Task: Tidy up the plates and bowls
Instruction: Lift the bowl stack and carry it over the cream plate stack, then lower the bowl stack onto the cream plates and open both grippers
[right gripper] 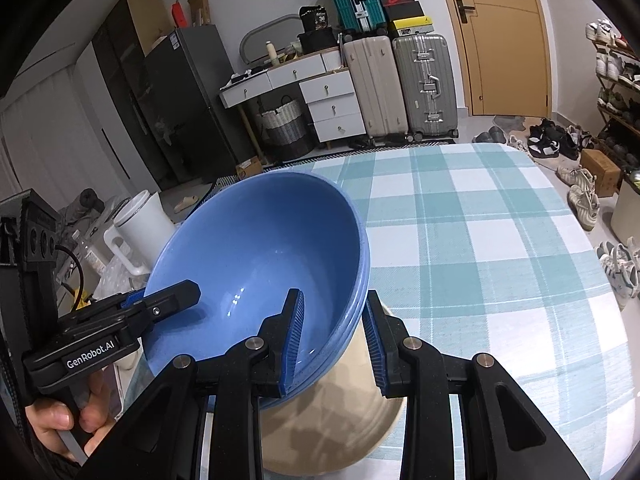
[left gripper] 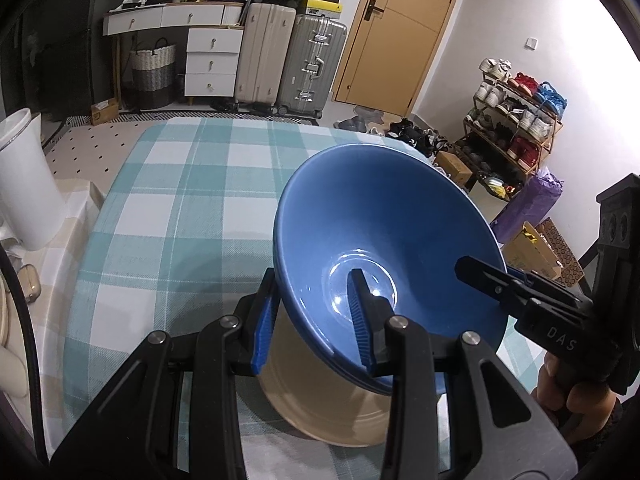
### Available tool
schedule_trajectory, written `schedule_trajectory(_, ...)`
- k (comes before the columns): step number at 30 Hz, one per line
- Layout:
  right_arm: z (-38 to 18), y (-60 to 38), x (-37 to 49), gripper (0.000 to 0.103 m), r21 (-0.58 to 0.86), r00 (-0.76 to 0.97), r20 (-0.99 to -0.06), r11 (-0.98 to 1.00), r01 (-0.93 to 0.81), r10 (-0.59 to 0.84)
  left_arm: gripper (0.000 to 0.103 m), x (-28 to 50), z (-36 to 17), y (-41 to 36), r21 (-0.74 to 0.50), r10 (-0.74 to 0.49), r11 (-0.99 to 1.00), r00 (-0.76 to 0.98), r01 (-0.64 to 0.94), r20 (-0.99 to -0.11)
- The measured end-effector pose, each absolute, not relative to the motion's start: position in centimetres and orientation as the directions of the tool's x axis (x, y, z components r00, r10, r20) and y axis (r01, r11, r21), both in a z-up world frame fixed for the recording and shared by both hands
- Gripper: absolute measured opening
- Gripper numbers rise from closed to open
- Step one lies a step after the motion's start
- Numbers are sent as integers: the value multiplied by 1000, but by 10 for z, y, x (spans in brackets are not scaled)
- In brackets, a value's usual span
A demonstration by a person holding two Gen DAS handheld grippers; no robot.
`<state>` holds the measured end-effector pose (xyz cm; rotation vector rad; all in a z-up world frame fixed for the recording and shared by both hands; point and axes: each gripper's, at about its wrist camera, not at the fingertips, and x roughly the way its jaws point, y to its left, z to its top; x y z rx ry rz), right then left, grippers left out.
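Note:
A stack of nested blue bowls [left gripper: 384,216] [right gripper: 256,232] hangs tilted above the checked tablecloth [left gripper: 180,208] [right gripper: 480,240]. My left gripper [left gripper: 312,276] is shut on its near-left rim, one pad inside and one outside. My right gripper [right gripper: 334,294] is shut on the opposite rim in the same way. Each gripper shows in the other's view: the right gripper [left gripper: 480,274] at the right edge, the left gripper [right gripper: 188,292] at the lower left. A beige dish [left gripper: 320,404] [right gripper: 332,412] lies under the bowls, mostly hidden. I cannot tell whether they touch.
A white bin [left gripper: 24,184] [right gripper: 140,224] stands off the table's left side. Suitcases [left gripper: 288,60] [right gripper: 400,84], white drawers [left gripper: 210,60] and a shoe rack [left gripper: 516,128] line the far walls. Shoes lie on the floor [right gripper: 580,196] past the table's right edge.

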<state>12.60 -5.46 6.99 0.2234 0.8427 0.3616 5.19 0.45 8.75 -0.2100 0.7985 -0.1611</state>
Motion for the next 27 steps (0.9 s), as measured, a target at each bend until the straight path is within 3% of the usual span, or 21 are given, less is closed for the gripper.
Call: schedule_trajectory(27,41,-59,139,31,317,583,-722,927,-199,372,31,88,43,3,-234,-214,970,660,58,-720)
